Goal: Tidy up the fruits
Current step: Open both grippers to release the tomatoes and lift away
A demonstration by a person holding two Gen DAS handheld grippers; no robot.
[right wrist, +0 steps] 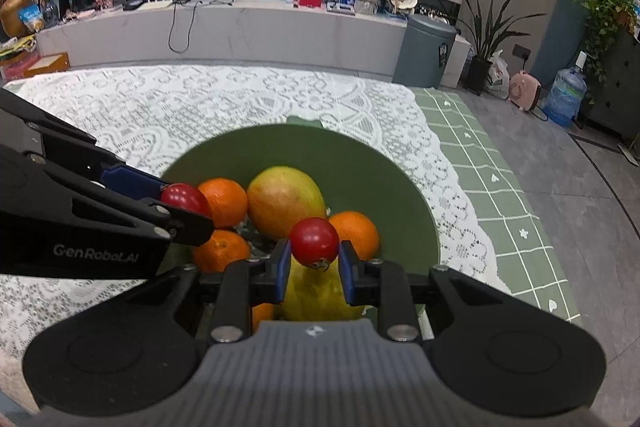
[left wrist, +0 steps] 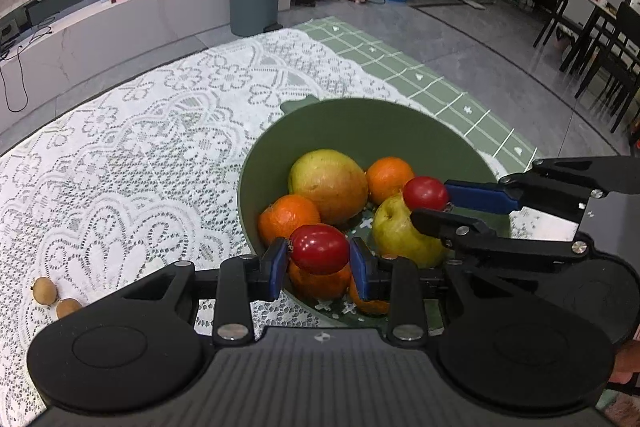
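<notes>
Both grippers are clamped on small red fruits above the green bowl (left wrist: 360, 131). Left gripper (left wrist: 319, 267): its blue pads are narrowed onto an oval red tomato (left wrist: 319, 254), pinched side to side over the bowl's near rim at 6 o'clock. Right gripper (right wrist: 314, 261): jaws nearly closed around a rounder red tomato (right wrist: 314, 239), stem end facing the camera, held over the yellow-green apple (right wrist: 320, 291). Inside the bowl, a large mango (left wrist: 328, 185) sits at centre, with oranges (left wrist: 288, 217) at 9 o'clock and another orange (left wrist: 389, 177) at 1 o'clock. Outward, on the white lace tablecloth (left wrist: 140, 147), two small brown fruits (left wrist: 45, 290) lie at the bowl's 8 o'clock, well apart from it.
</notes>
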